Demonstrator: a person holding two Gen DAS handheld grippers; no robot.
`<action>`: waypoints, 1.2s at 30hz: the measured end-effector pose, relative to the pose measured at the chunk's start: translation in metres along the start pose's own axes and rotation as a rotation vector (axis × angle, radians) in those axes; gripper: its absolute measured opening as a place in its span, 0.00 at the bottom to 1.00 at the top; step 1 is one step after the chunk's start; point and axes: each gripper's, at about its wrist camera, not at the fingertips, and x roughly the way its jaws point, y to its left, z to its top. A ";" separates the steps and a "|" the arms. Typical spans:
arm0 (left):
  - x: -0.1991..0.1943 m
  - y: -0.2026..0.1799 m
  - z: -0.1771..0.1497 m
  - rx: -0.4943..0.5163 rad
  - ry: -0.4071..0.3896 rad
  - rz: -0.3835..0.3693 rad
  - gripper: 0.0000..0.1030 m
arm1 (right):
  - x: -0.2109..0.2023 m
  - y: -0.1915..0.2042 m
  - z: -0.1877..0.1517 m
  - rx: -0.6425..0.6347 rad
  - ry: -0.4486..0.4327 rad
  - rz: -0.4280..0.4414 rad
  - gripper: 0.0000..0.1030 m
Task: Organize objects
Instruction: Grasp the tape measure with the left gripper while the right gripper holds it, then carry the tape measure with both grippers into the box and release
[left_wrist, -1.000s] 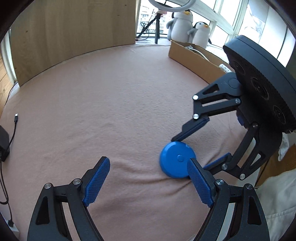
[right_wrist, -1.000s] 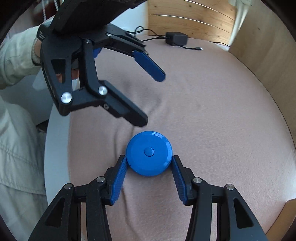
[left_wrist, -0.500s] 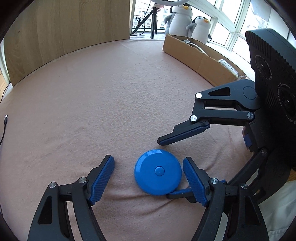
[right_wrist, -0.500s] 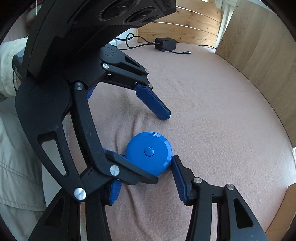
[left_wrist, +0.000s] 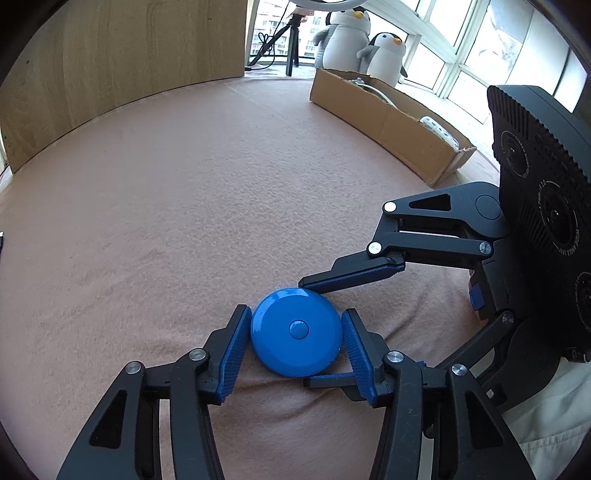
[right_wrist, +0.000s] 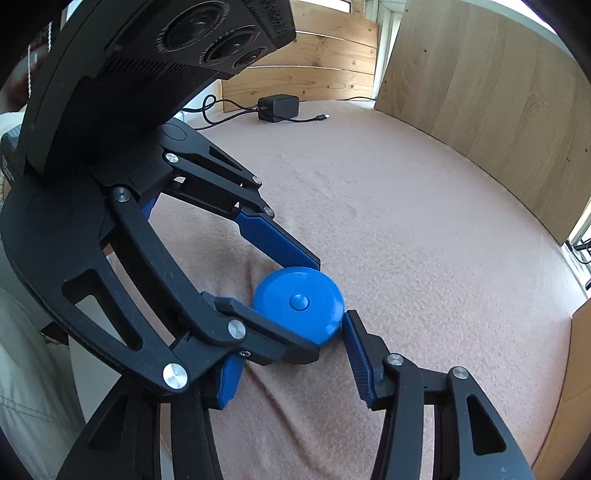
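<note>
A round blue disc with a centre button (left_wrist: 295, 330) lies flat on the pink blanket; it also shows in the right wrist view (right_wrist: 299, 302). My left gripper (left_wrist: 295, 343) has closed on the disc, a blue pad against each side. My right gripper (right_wrist: 291, 354) reaches in from the right around the same disc. Its right pad touches the disc's edge; its left pad is hidden behind the left gripper. In the left wrist view one right finger (left_wrist: 351, 277) lies along the disc's far edge and the other passes under my left gripper.
A long cardboard box (left_wrist: 388, 118) holding a white power strip stands at the far right, with two plush penguins (left_wrist: 365, 37) behind it. A black charger with cable (right_wrist: 277, 107) lies at the blanket's far end. Wooden panels (right_wrist: 498, 103) wall the surface.
My left gripper moved right onto the disc and closed on its sides. My right gripper stayed around the disc, its jaws spreading slightly.
</note>
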 end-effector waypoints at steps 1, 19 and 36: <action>0.000 -0.001 0.000 0.001 0.001 0.002 0.52 | -0.002 -0.001 -0.001 -0.002 -0.001 0.003 0.44; -0.058 -0.028 0.047 0.090 -0.040 0.042 0.52 | -0.050 -0.005 0.015 -0.022 -0.084 -0.071 0.43; -0.051 -0.052 0.080 0.185 -0.027 0.042 0.52 | -0.078 -0.021 0.016 -0.007 -0.137 -0.142 0.43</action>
